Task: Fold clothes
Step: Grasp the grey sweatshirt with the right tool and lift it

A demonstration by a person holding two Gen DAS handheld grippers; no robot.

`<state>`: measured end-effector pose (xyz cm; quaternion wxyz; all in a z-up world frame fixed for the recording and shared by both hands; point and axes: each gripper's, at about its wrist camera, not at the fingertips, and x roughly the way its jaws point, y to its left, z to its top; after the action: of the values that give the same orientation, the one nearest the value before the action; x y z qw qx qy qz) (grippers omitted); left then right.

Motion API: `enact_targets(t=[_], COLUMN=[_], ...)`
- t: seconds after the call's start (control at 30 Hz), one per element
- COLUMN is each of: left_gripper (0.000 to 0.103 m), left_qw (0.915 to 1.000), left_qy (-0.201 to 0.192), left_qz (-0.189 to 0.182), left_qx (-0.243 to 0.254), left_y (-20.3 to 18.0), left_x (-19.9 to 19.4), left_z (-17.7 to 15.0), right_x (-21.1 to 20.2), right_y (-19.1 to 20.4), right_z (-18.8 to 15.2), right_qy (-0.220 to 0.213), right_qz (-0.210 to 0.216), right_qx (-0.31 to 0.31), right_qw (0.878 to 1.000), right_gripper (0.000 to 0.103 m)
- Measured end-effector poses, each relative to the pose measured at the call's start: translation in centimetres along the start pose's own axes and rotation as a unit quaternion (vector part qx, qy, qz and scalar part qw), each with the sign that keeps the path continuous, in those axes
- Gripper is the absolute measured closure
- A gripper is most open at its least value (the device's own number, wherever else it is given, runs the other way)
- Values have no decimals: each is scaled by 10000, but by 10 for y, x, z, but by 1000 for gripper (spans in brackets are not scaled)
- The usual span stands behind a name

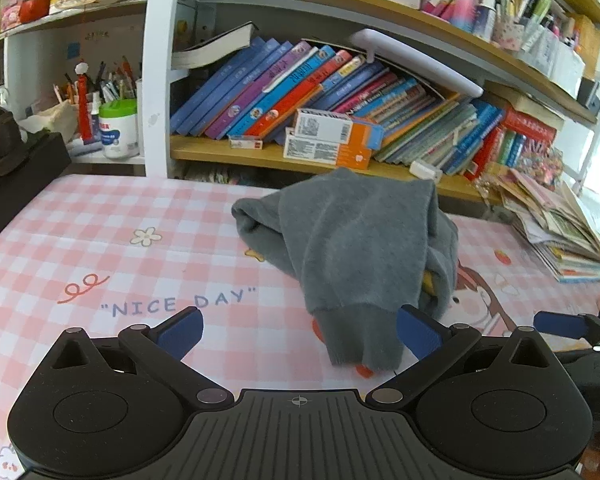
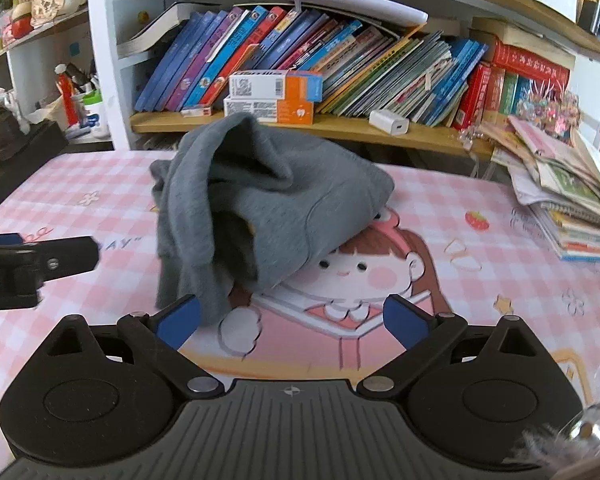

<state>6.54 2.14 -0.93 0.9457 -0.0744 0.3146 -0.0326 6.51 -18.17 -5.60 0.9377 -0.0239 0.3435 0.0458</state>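
A grey sweatshirt [image 1: 352, 248] lies crumpled in a heap on the pink checked table mat [image 1: 100, 240]. It also shows in the right wrist view [image 2: 268, 200]. Its ribbed cuff [image 1: 356, 340] hangs toward me, between my left gripper's fingers. My left gripper [image 1: 300, 334] is open and holds nothing; its right pad [image 1: 418, 332] sits beside the cuff. My right gripper [image 2: 292, 320] is open and empty, just in front of the heap, with its left pad [image 2: 180, 320] next to the garment's lower edge. The left gripper shows in the right wrist view [image 2: 32, 264], at the left.
A bookshelf [image 2: 340, 128] full of books and boxes stands right behind the table. A pile of books and papers [image 2: 572, 200] lies at the right edge. A black box [image 1: 16, 184] and pen holders [image 1: 100, 96] stand at the left.
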Motion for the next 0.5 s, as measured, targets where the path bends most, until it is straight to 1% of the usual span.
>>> enact_targets(t=[0.17,0.23,0.3,0.37,0.43,0.5], left_gripper=[0,0,0,0,0,0], left_qw=[9999,9997,9995,9992,9990,9986], left_qy=[-18,17,57,106,155,168], left_qz=[57,55,61,74,92,125], left_qx=[-132,-226,-312,-371,-421,-492], left_y=[5,8,10,13,16,20], left_x=[13,18,24,29,33,35], left_z=[4,5,5,4,4,5], right_x=[20,30,42,58,74,88], right_y=[-8,-8,-5,-1,4,9], right_z=[20,30,40,49,57,61], right_qy=[-98,-137,-160,-112,-53,56], right_qz=[15,84,145,162,222,321], right_qx=[-199,-384,-643,-924,-1157,-1349], right_qw=[9998,9991,9977,9955,9930,9903], right_gripper=[5,6,9,17,21,27])
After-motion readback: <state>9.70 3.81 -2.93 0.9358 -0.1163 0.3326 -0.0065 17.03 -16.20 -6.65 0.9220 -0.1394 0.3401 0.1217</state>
